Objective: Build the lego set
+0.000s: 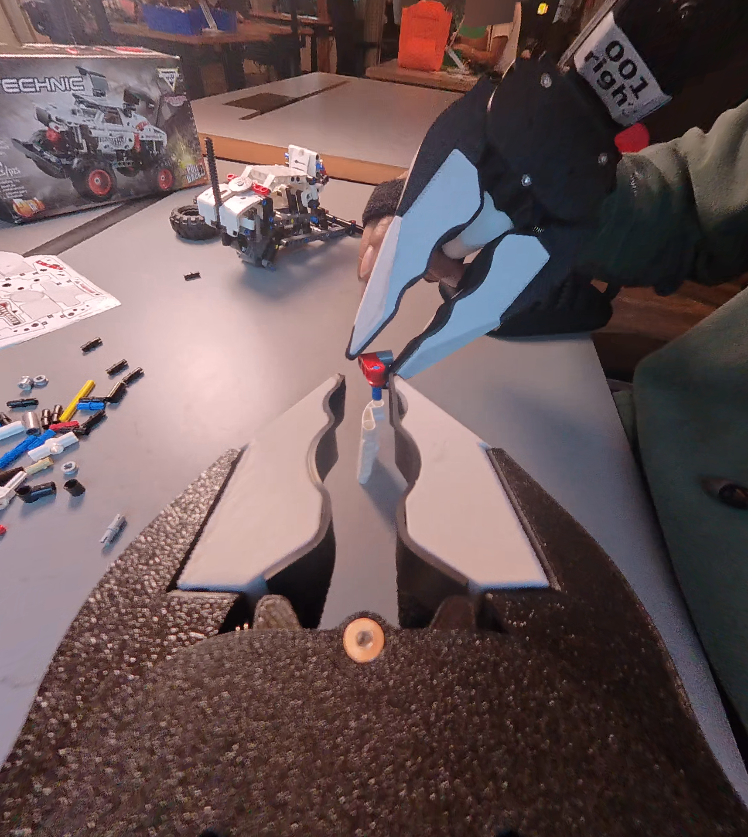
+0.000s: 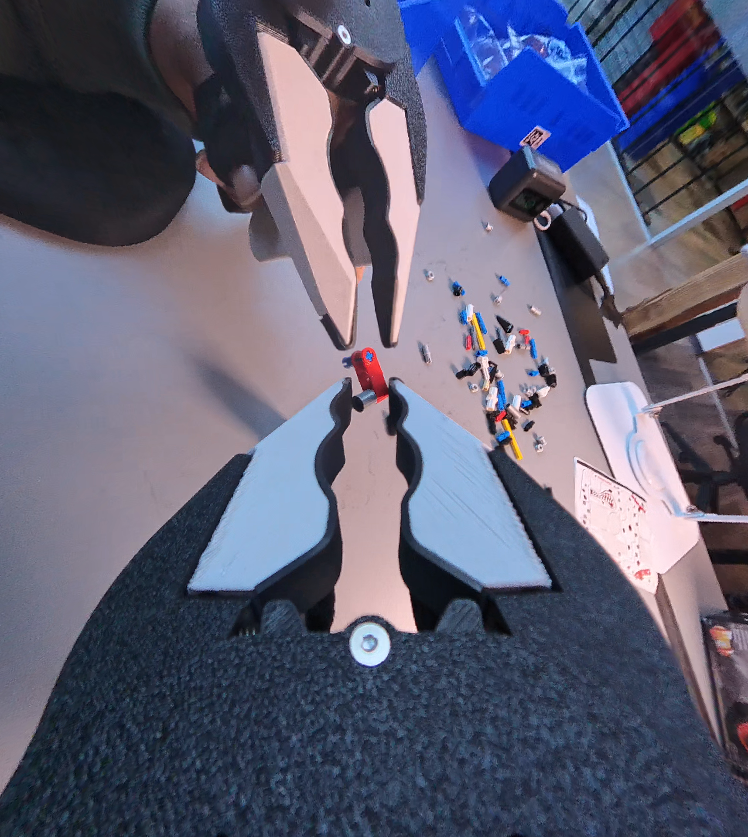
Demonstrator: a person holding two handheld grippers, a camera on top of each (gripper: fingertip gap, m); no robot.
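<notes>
A small red connector (image 1: 373, 367) carries a blue pin (image 1: 376, 392) that joins it to a white piece (image 1: 369, 446) hanging beneath it. My right gripper (image 1: 375, 361) comes down from the upper right and is shut on the red connector (image 2: 368, 373). In the right wrist view, my right gripper (image 2: 368, 385) has a short grey cylinder (image 2: 364, 401) just behind the connector. My left gripper (image 1: 367, 378) is open. Its fingers flank the white piece without clamping it. My left gripper (image 2: 366, 342) also shows from above in the right wrist view, empty, its tips just beyond the connector.
A partly built white and black truck (image 1: 267, 208) with a loose tyre (image 1: 190, 222) stands behind. The set's box (image 1: 68, 131) and a sticker sheet (image 1: 23, 294) lie at the left. Loose parts (image 1: 32, 435) are scattered there. A blue bin (image 2: 521, 81) and a black charger (image 2: 528, 185) sit near the table edge. Only a small space, under 4 cm, lies between the two pairs of fingers.
</notes>
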